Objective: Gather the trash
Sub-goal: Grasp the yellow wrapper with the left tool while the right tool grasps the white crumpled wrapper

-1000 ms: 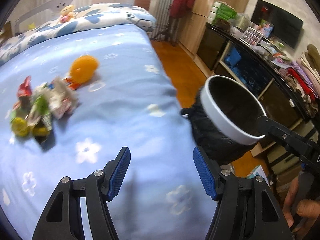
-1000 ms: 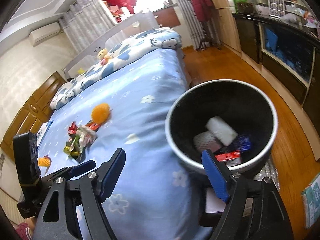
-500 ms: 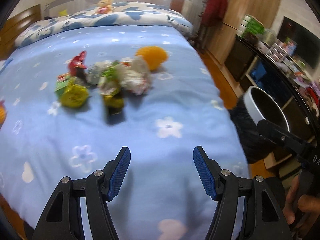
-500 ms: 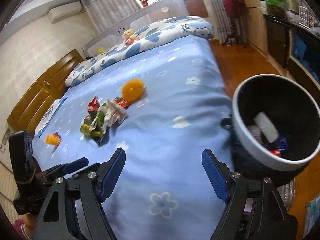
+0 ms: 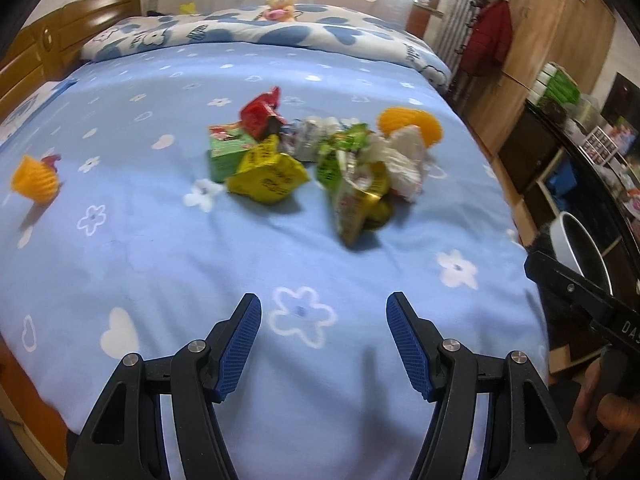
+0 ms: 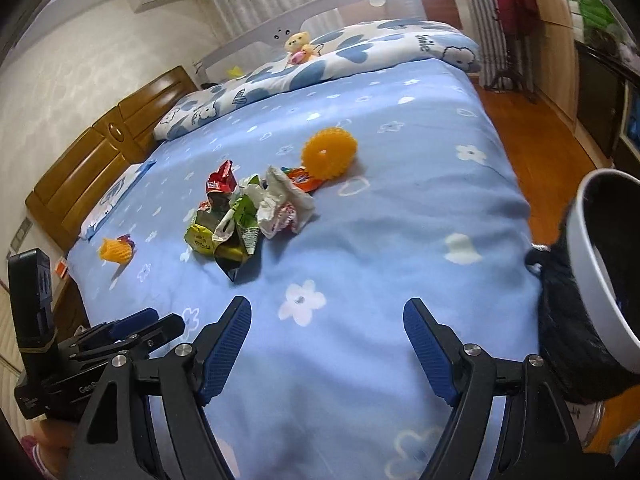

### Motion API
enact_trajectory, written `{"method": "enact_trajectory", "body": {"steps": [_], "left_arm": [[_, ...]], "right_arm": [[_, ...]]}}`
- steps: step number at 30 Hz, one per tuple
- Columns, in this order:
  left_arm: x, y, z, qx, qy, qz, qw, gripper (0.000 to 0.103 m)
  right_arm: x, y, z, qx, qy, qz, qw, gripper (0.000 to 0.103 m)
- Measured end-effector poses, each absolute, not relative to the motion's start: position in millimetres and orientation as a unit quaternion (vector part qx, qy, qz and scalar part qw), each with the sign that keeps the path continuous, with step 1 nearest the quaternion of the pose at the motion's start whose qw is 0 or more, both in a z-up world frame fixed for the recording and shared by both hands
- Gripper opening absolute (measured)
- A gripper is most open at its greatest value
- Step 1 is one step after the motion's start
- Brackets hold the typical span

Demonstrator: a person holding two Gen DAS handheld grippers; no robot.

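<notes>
A heap of crumpled wrappers [image 5: 316,164] [image 6: 248,216] lies mid-bed: red, green, yellow and white packets. An orange foam net [image 5: 412,124] [image 6: 329,153] rests just behind the heap. A smaller orange net [image 5: 34,180] [image 6: 115,249] sits apart at the left. The white-rimmed bin with a black liner [image 5: 580,248] [image 6: 600,272] stands off the bed's right edge. My left gripper [image 5: 324,340] and right gripper [image 6: 327,344] both hover open and empty over the blue sheet, short of the heap. The left gripper's fingers [image 6: 132,326] show at the right wrist view's lower left.
The blue flowered bed sheet [image 5: 160,264] fills both views. A pillow and a small teddy bear [image 5: 280,6] lie at the headboard. A dark cabinet [image 5: 580,160] with clutter and a wooden floor [image 6: 532,136] run along the right. A hand [image 5: 600,420] holds the right gripper's handle.
Both views have swung left from the bin toward the wrapper heap, which now sits centred and closer. The bin has slid to the right edge. Both grippers stayed open.
</notes>
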State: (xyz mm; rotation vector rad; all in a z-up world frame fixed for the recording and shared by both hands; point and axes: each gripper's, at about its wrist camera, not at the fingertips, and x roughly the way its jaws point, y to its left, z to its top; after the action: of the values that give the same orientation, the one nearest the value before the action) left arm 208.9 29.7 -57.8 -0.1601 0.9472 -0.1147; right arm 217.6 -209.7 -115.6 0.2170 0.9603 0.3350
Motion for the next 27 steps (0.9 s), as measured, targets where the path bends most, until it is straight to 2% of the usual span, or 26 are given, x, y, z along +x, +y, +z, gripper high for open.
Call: {"method": "enact_trajectory", "body": {"steps": [16,20,27], "left_arm": [[288.4,55.7,-83.6,-0.076,0.462,-0.037,0.883,0.065],[306.3,57.6,-85.6,-0.078,0.456,-0.040,0.885,0.072],[335.8,53.7,-92.4,-0.069,0.456,-0.040,0.887,0.073]], "right_arm": [[267.8,-174.7,-137.9,0.087,0.465,0.180,0.862,0.080],[281.8,-170.4,-140.7,0.089,0.463,0.186,0.862,0.079],[308.4,-161.5,-144.0,0.105,0.462,0.197,0.858,0.079]]}}
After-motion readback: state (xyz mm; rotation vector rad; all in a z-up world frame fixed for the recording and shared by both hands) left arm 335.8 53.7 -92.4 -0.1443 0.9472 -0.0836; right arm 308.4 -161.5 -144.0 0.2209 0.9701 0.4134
